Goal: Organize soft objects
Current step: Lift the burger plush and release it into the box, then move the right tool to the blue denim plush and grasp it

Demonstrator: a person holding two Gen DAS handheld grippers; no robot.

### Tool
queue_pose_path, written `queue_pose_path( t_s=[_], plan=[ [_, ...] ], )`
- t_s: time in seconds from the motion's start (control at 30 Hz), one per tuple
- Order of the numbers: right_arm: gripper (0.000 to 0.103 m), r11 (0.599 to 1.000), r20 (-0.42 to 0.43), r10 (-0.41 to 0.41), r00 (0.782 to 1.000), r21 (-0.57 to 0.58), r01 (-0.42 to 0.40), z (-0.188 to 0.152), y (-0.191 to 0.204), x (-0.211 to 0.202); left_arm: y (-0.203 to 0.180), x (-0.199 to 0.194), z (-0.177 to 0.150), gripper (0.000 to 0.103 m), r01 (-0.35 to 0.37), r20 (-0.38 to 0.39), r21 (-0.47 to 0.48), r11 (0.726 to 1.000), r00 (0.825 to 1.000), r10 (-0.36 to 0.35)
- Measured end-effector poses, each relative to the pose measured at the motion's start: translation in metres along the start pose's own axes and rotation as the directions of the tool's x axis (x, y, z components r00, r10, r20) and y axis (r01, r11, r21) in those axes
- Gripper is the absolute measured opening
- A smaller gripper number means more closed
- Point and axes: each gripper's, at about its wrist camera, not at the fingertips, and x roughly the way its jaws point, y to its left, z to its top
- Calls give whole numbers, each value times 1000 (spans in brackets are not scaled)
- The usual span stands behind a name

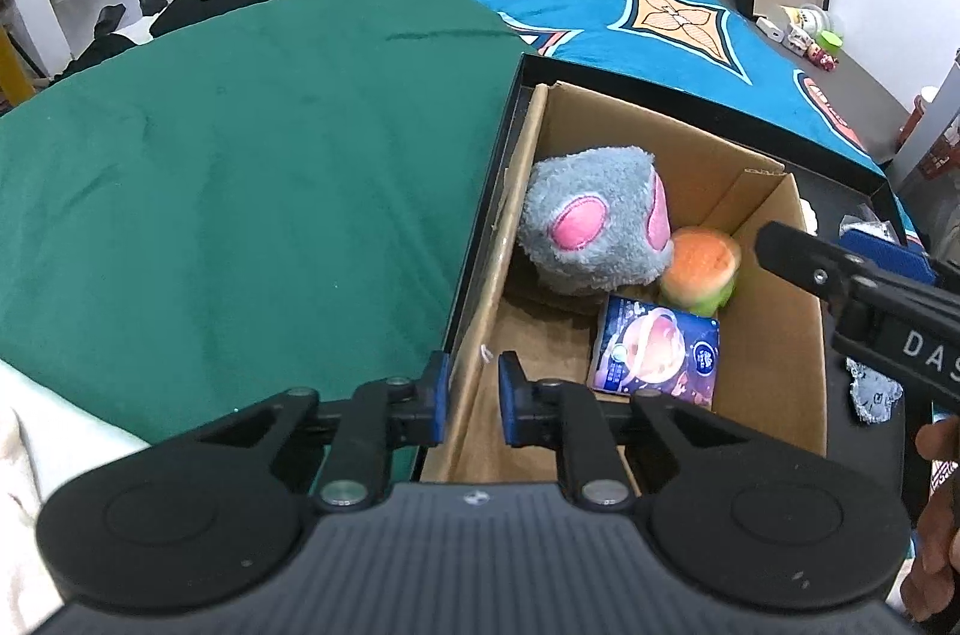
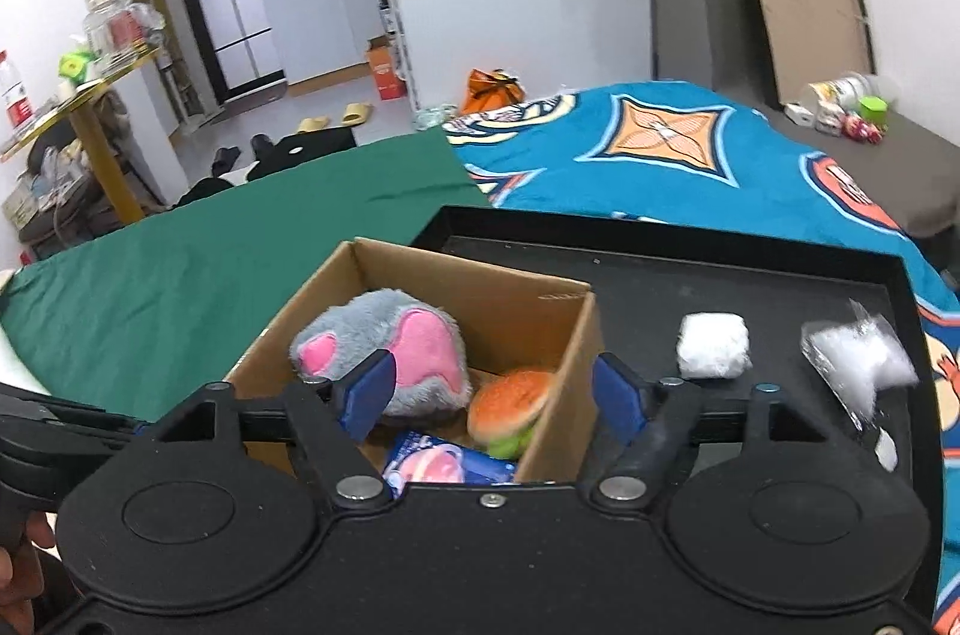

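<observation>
A cardboard box (image 1: 774,335) (image 2: 540,293) stands in a black tray (image 2: 720,275). In it lie a grey and pink plush (image 1: 594,227) (image 2: 384,341), a soft burger toy (image 1: 699,266) (image 2: 510,410) and a blue tissue pack (image 1: 657,350) (image 2: 444,464). My left gripper (image 1: 474,398) straddles the box's left wall, its jaws narrowly apart and not gripping the cardboard. My right gripper (image 2: 489,395) is open and empty above the box. A white soft bundle (image 2: 714,344) and a clear bag of white stuffing (image 2: 858,353) lie on the tray to the right.
The tray (image 1: 498,167) sits on a bed with a green cloth (image 1: 240,167) and a blue patterned blanket (image 2: 690,155). A small grey fabric piece (image 1: 873,392) lies right of the box. Small items (image 2: 840,107) stand at the bed's far right.
</observation>
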Motion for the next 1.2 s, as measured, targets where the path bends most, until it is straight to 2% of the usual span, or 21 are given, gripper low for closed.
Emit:
queue_pose_path(
  t_s=[0.2, 0.4, 0.53, 0.67, 0.73, 0.9, 1.2],
  plan=[
    [75, 997, -12, -33, 999, 68, 34, -3, -12, -6, -2, -2, 0, 16, -11, 0, 12, 1000, 1000, 11],
    [75, 984, -39, -106, 994, 142, 111, -9, -28, -10, -10, -3, 1, 17, -34, 1, 29, 999, 999, 34],
    [81, 970, -68, -133, 989, 198, 144, -14, -40, -11, -16, -4, 1, 20, -60, -2, 49, 997, 998, 60],
    [82, 956, -84, -182, 980, 220, 196, -19, -48, -12, -23, -4, 2, 21, -80, -9, 60, 995, 997, 81],
    [84, 947, -104, -201, 974, 236, 220, -22, -53, -10, -25, -5, 2, 25, -91, -12, 65, 994, 996, 92],
    [85, 923, -153, -233, 960, 275, 268, -29, -66, -5, -32, -3, 3, 51, -113, -19, 90, 989, 993, 115],
    [86, 895, -215, -298, 930, 277, 350, -42, -84, 1, -41, 1, 4, 62, -164, -22, 123, 979, 986, 168]
  ],
)
